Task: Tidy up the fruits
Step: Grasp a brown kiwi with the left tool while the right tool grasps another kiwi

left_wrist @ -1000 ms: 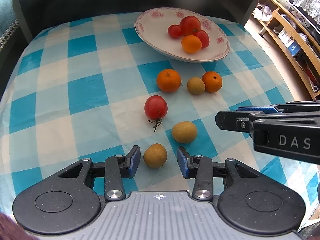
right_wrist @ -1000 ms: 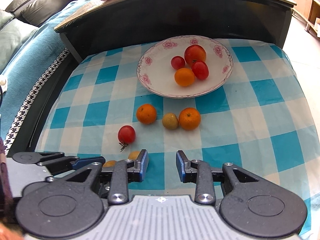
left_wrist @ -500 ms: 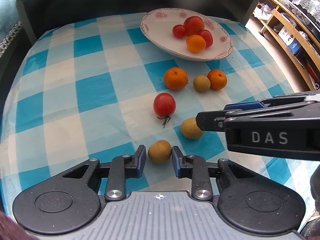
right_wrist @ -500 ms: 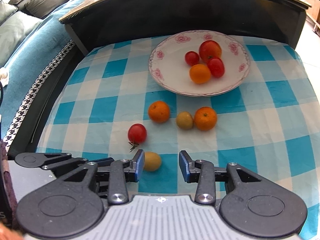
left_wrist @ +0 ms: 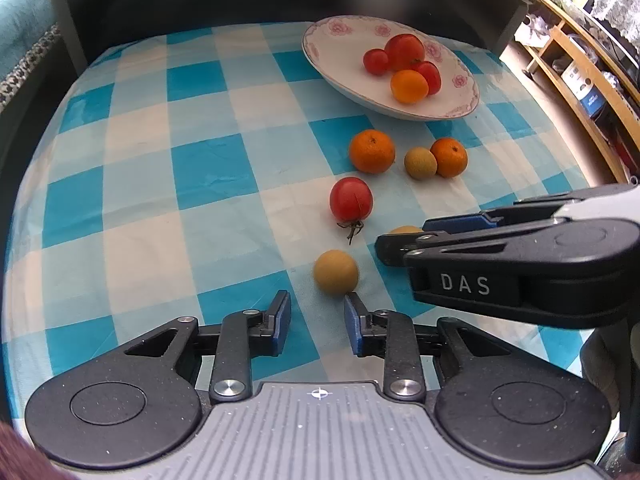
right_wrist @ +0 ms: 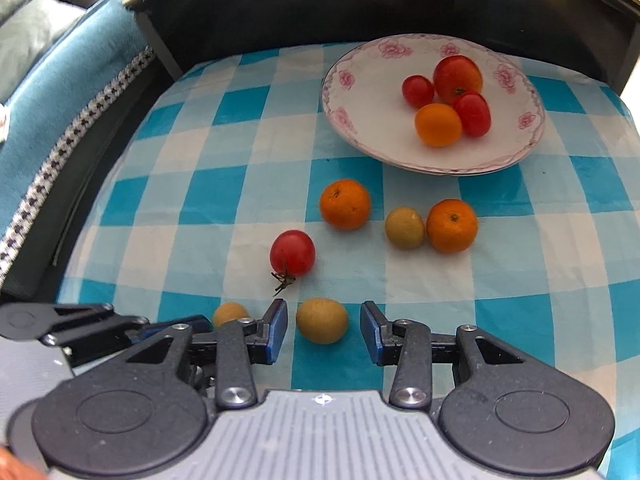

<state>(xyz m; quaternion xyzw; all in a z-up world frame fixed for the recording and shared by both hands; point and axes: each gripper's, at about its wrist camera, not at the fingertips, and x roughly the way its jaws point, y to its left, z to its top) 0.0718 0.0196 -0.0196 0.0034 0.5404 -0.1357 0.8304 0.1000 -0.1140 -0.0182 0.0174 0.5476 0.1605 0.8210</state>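
Right wrist: spread claw (right_wrist: 324, 330) flanking longan (right_wrist: 321, 320)

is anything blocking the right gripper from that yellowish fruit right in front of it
Nothing visible does. The right gripper is open, and the yellowish fruit already sits in the gap between its fingers, touching neither. The stemmed tomato lies beyond, clear of them.

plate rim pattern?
Pink flowers on the white plate rim; clearest in the right wrist view.

Two wrist fisheyes, low and close over the checked cloth (left_wrist: 216, 168), both facing the plate (right_wrist: 360, 120)
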